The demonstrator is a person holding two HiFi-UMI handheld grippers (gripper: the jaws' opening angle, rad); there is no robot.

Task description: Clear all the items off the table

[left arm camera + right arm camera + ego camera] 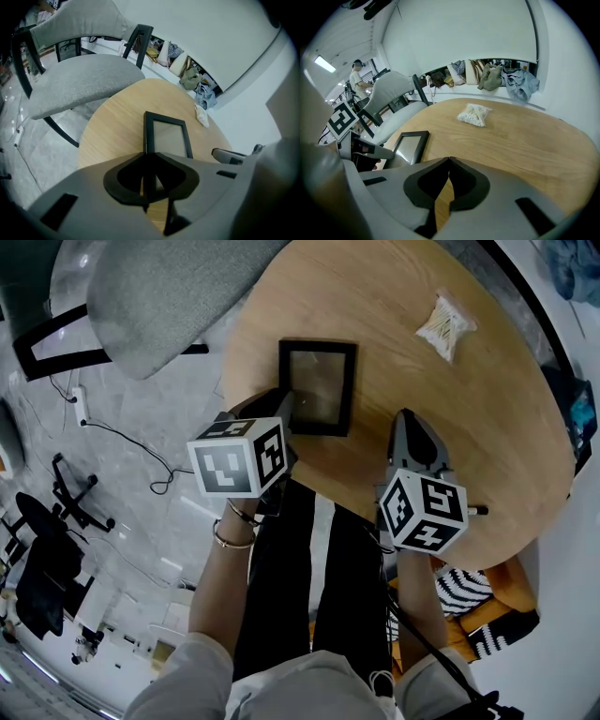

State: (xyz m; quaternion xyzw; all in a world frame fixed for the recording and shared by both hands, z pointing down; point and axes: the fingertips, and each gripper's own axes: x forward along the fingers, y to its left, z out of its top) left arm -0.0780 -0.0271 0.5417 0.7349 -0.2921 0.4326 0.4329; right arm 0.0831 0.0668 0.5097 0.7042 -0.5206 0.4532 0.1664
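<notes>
A black picture frame (pixel 317 385) lies flat on the round wooden table (pixel 469 427), near its front left edge. My left gripper (pixel 286 409) sits at the frame's near left corner. In the left gripper view its jaws (pixel 149 154) are closed on the left rail of the frame (pixel 166 136). A clear bag of cotton swabs (pixel 446 326) rests at the far right of the table. My right gripper (pixel 408 420) hovers over the table's near edge, right of the frame. It is shut with nothing in it, and its tips (pixel 449 159) touch.
A grey upholstered chair (pixel 159 287) stands close against the table's left side. The person's legs are under the near edge. Cables and an office chair base lie on the floor at left. Bags and clothes (pixel 497 75) line the far wall.
</notes>
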